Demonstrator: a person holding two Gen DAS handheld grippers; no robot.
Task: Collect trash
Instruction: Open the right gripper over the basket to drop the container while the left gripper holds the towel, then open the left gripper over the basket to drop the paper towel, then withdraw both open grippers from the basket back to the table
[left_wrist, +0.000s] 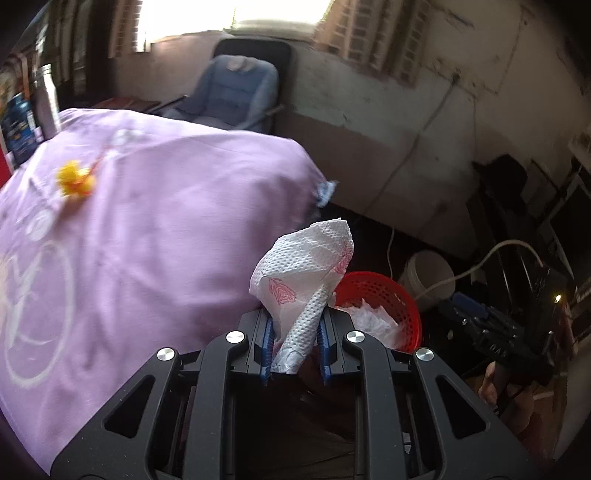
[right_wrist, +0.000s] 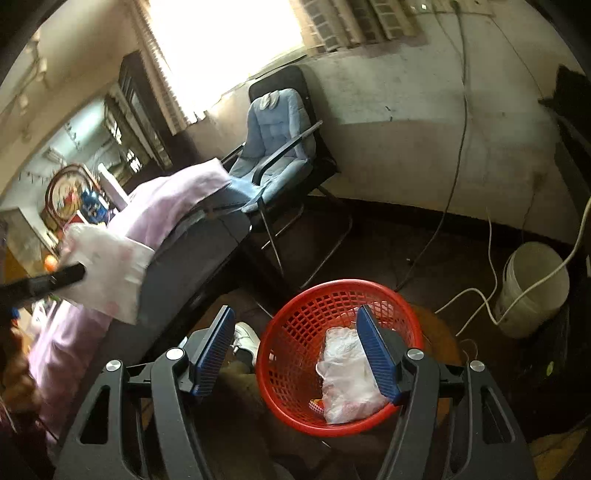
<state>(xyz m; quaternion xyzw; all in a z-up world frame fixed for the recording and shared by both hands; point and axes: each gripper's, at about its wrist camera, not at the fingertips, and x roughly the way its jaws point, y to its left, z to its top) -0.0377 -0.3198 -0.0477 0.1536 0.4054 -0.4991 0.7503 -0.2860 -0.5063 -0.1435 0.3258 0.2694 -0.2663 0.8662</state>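
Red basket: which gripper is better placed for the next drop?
Left. The left gripper is shut on the paper towel near the red basket; the right gripper is above it with open, empty jaws.

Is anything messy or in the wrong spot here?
Mostly no. The purple cloth is rumpled, and a yellow toy duck sits on it among small scraps. The left gripper holds a crumpled paper towel near the red basket, where a plastic bag already lies.
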